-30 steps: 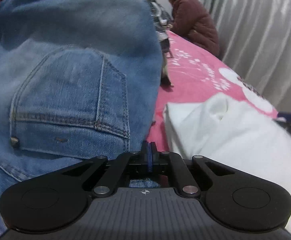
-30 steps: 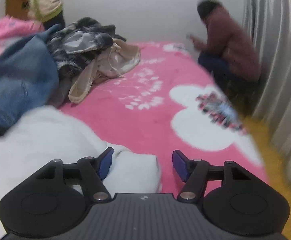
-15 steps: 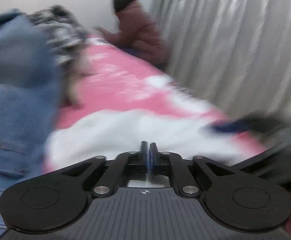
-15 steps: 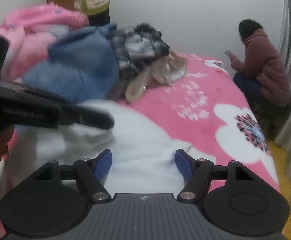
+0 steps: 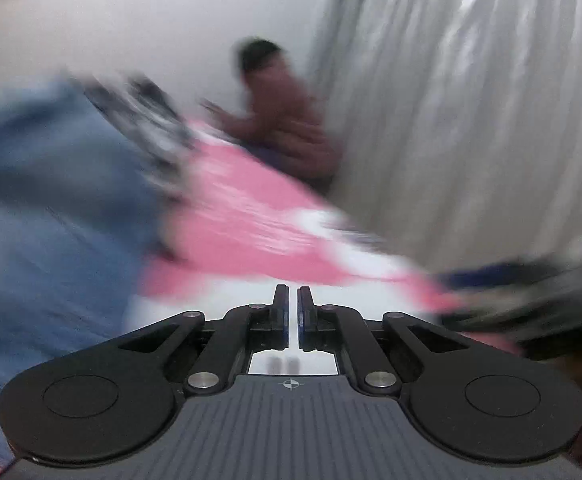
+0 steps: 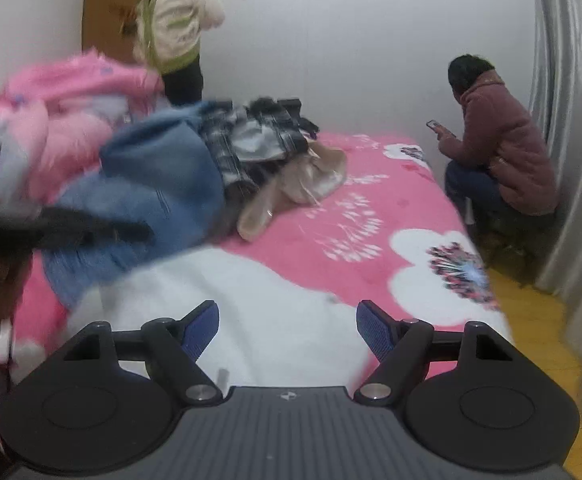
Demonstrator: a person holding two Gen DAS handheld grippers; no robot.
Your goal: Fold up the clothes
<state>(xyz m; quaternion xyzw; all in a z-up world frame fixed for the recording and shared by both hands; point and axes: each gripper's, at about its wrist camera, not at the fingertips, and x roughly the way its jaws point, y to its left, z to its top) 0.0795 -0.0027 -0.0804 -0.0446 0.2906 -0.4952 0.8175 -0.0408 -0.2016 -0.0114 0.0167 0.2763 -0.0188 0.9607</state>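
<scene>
Right wrist: right gripper [image 6: 287, 326] fingers spread above white garment [image 6: 275, 304]; left gripper [image 5: 293, 312] fingers nearly together, gripping nothing.

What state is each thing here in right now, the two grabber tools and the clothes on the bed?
Left gripper: fingers almost together, a thin gap, nothing between them.
Right gripper: fingers wide apart, empty, above the white garment.
White garment: spread on the bed.
Jeans: heaped, unfolded.
Plaid garment: crumpled on the pile.
Beige garment: crumpled.

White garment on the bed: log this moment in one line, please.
left gripper: jaws nearly shut, empty | right gripper: jaws open over white garment | jeans: heaped unfolded
</scene>
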